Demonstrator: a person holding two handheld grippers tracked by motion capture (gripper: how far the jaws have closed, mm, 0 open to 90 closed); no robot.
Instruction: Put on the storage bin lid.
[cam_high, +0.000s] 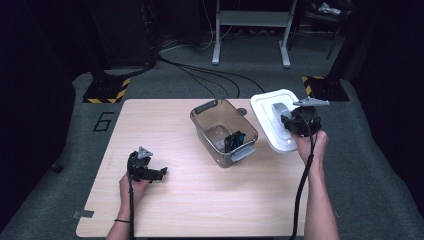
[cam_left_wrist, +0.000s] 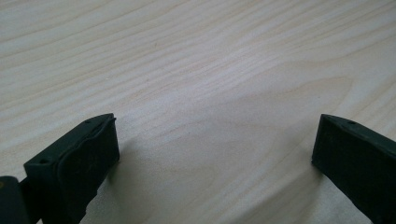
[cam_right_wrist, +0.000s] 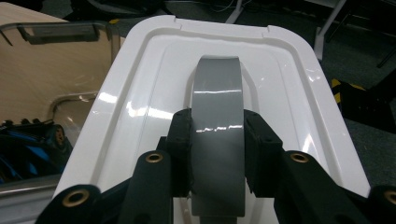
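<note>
One clear box (cam_high: 220, 131) is seen near the desk's (cam_high: 185, 205) far edge, with one black and blue thing (cam_high: 234, 141) inside. One white lid (cam_high: 274, 112) is gripped by its grey handle (cam_right_wrist: 218, 126) in the right tongs (cam_right_wrist: 218, 156) at the far right corner. The left tongs (cam_left_wrist: 215, 149) are held wide open over bare wood near the left edge.

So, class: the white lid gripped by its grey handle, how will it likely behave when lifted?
The white lid looks like thin moulded plastic, so probably light and fairly stiff. Its glossy surface suggests slipperiness, but the right gripper pinches the raised grey handle. Held at the middle, it should hang roughly level, perhaps wobbling.
</note>
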